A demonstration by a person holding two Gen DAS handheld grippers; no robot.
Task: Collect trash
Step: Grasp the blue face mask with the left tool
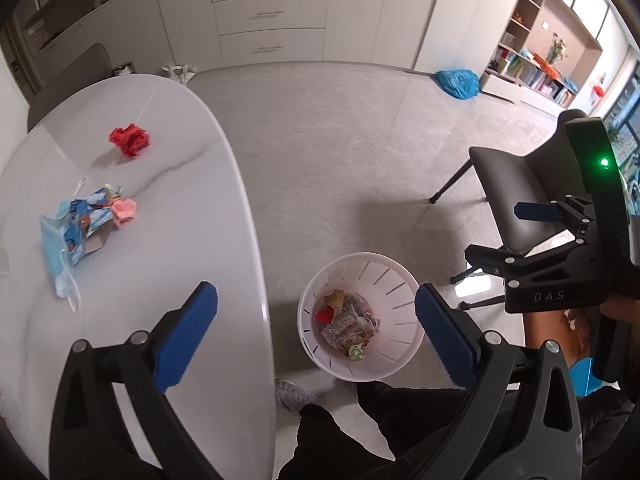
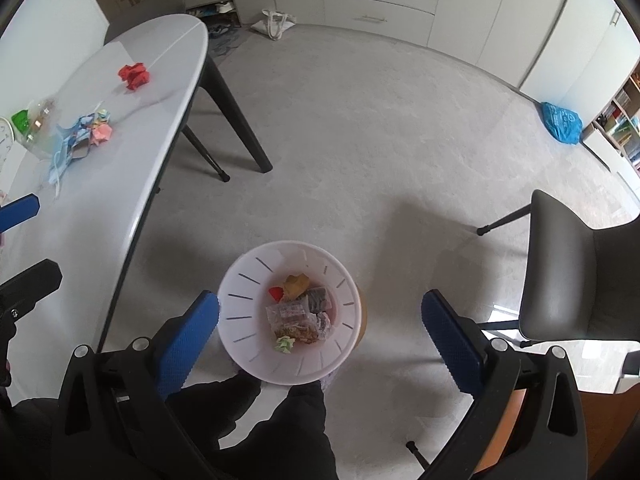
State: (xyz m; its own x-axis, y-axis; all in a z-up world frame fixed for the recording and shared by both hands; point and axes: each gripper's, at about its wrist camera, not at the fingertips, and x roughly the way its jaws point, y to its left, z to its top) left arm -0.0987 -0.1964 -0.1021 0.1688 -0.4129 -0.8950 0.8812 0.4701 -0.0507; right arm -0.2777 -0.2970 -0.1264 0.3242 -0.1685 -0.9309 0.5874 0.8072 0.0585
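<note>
Only readable writing was "DAS" on the black body of the right gripper [image 1: 536, 240]. Both it and the blue-padded left gripper [image 1: 316, 332] had jaws spread wide, holding nothing. The white slotted plastic bin [image 2: 240, 292] with wrappers sat on the floor below them, while the crumpled red paper [image 1: 130, 141] lay well apart on the white oval table [image 1: 192, 200].

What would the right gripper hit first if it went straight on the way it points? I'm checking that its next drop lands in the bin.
Probably the trash in the white bin: the open right gripper points down into it, though depth is hard to judge.
</note>
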